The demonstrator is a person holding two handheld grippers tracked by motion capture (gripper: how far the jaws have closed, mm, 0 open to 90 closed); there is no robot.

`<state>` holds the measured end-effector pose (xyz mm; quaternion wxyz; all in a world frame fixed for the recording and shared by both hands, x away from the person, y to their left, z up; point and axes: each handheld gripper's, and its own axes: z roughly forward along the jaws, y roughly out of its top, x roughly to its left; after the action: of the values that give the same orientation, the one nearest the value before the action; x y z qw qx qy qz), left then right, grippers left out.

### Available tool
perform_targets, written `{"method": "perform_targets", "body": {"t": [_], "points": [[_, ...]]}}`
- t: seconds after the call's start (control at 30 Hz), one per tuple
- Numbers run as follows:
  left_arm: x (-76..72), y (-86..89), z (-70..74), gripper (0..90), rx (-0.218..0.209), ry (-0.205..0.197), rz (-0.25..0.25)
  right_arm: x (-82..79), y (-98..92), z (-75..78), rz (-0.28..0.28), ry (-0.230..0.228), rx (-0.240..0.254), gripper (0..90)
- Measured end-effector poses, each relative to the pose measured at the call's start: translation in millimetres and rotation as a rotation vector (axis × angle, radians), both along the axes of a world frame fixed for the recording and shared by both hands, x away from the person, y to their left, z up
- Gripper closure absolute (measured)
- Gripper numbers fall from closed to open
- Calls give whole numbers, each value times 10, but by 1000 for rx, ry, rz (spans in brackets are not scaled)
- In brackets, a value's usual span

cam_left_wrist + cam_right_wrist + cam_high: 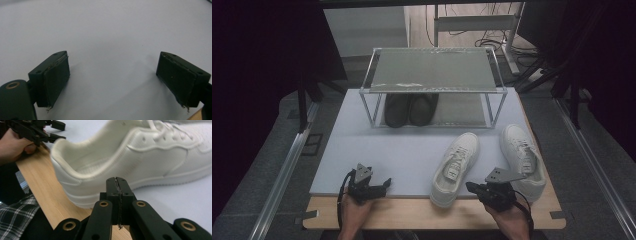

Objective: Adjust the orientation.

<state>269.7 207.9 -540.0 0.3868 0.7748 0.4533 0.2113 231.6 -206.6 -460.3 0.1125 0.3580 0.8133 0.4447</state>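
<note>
Your right gripper (pixel 474 188) sits at about five o'clock on the table, its black jaws pressed flat together with nothing between them. In the right gripper view the closed tips (pixel 117 185) point at the heel of the near white leather sneaker (pixel 140 157), just short of it and not touching. That sneaker (pixel 455 167) lies on the pale lilac mat (pixel 407 150) just left of your right hand, toe toward twelve o'clock, its heel hanging over the mat's near edge onto the light wooden tabletop (pixel 412 212). The second white sneaker (pixel 523 159) lies beside it toward three o'clock, partly behind your right gripper.

Your left gripper (pixel 384 184) rests at about seven o'clock, its jaws spread wide over bare mat, holding nothing; the left gripper view shows its two pads (pixel 56 77) well apart.

At twelve o'clock stands a metal-framed two-tier shoe rack (pixel 432 70), with a pair of dark shoes (pixel 409 109) on its lower level.
</note>
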Motion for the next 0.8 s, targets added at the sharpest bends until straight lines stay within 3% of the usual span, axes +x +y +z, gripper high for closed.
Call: {"method": "perform_targets", "body": {"t": [0.27, 0.53, 0.8], "points": [[0, 0, 0, 113, 0, 0, 0, 42, 180, 97, 33, -5, -17, 900], [0, 0, 0, 113, 0, 0, 1, 105, 379, 51, 56, -2, -25, 900], [-1, -1, 0, 113, 0, 0, 1, 134, 364, -7, 66, 3, -9, 900]]}}
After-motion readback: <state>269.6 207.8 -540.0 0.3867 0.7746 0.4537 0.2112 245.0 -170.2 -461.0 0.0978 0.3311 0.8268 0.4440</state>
